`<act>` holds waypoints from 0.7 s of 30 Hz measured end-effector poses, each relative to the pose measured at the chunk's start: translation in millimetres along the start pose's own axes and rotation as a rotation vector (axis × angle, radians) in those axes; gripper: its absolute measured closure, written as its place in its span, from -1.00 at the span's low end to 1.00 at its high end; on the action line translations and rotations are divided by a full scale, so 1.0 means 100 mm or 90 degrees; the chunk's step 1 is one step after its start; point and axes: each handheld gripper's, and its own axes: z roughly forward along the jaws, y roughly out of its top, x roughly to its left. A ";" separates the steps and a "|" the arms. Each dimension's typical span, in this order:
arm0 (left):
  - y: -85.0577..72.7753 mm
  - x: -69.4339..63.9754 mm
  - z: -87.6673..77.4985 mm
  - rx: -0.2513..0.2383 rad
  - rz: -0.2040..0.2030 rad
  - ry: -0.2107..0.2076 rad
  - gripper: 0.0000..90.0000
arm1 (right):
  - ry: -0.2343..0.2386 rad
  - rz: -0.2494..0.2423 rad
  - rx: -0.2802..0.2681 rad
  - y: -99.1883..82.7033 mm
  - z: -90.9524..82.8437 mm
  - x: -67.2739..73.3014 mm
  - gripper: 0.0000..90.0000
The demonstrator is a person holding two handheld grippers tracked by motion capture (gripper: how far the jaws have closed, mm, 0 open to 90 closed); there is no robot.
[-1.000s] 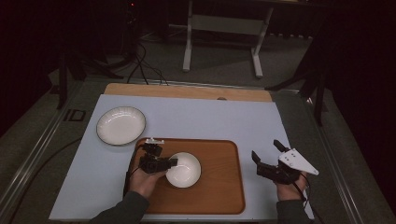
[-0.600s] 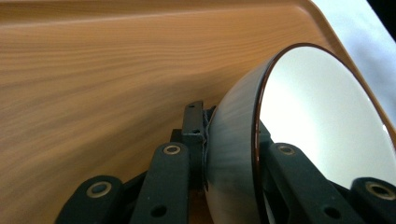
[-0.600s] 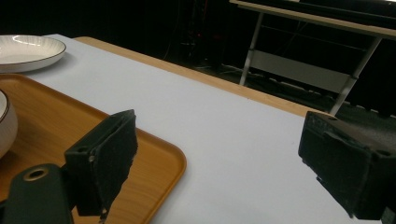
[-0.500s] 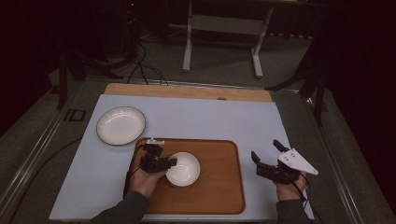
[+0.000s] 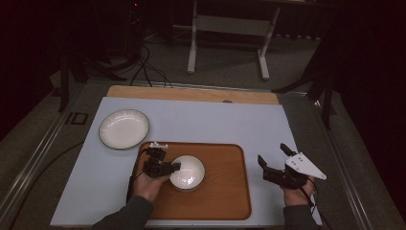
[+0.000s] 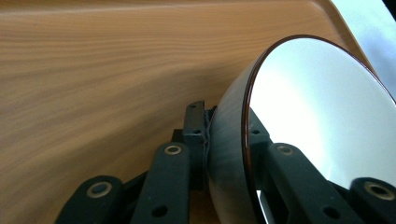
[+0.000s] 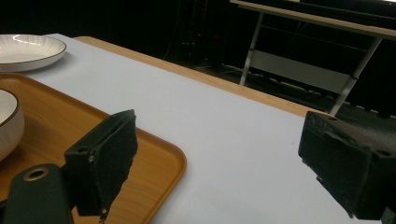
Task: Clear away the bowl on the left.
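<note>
A white bowl (image 5: 189, 172) with a dark rim sits on the left half of a wooden tray (image 5: 225, 191). My left gripper (image 5: 170, 167) is shut on the bowl's left rim. In the left gripper view one jaw lies against the outside wall of the bowl (image 6: 317, 116) and the other inside it, above the tray (image 6: 93, 70). My right gripper (image 5: 272, 152) stands open over the white table cover just right of the tray, with nothing between its jaws. In the right gripper view (image 7: 229, 154) the bowl (image 7: 7, 123) is at the far left.
A white plate (image 5: 123, 128) lies on the table cover up and left of the tray, and shows far off in the right gripper view (image 7: 25, 49). A wooden strip (image 5: 191, 93) runs along the table's far edge. Beyond it stand metal frame legs (image 5: 194, 43).
</note>
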 end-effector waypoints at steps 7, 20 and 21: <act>0.02 -0.07 -0.05 -0.013 0.043 0.011 0.52 | -0.001 0.000 -0.002 0.00 0.00 0.00 -0.75; 0.10 -0.05 -0.28 -0.072 0.054 0.019 0.25 | -0.003 0.001 -0.004 0.00 -0.01 -0.01 -0.75; 0.11 -0.04 -0.31 -0.075 0.054 0.016 0.25 | -0.003 0.001 -0.003 0.00 -0.01 -0.01 -0.75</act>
